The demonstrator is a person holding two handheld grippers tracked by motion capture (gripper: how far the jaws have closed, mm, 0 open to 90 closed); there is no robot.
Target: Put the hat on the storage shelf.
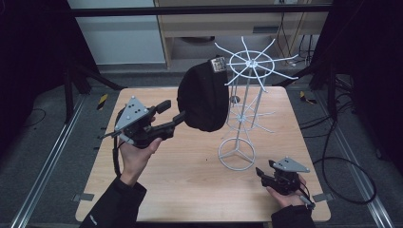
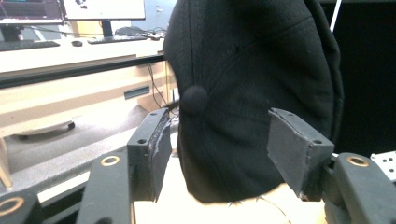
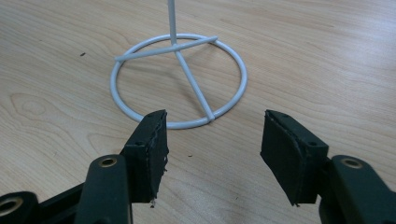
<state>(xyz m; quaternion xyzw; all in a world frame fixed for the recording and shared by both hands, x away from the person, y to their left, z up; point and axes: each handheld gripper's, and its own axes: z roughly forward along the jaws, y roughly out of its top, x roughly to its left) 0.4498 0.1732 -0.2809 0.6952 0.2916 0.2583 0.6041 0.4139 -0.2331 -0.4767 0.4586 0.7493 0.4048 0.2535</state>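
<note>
A black cap [image 1: 203, 97] hangs from an arm of the white wire rack [image 1: 248, 62], which stands on the wooden table [image 1: 180, 190]. My left gripper [image 1: 172, 111] is open at the cap's left side, its lower jaw close to the fabric. In the left gripper view the cap's crown [image 2: 252, 70] with its top button sits just beyond the open left gripper [image 2: 217, 149]. My right gripper [image 1: 265, 167] rests low at the front right, open and holding nothing. In the right gripper view the right gripper [image 3: 212, 144] points at the rack's ring base [image 3: 175, 46].
The rack's round base [image 1: 236, 154] stands right of the table's middle, with several thin arms spreading from its pole. Desks and cables lie beyond the far edge. Bare wood stretches across the front of the table.
</note>
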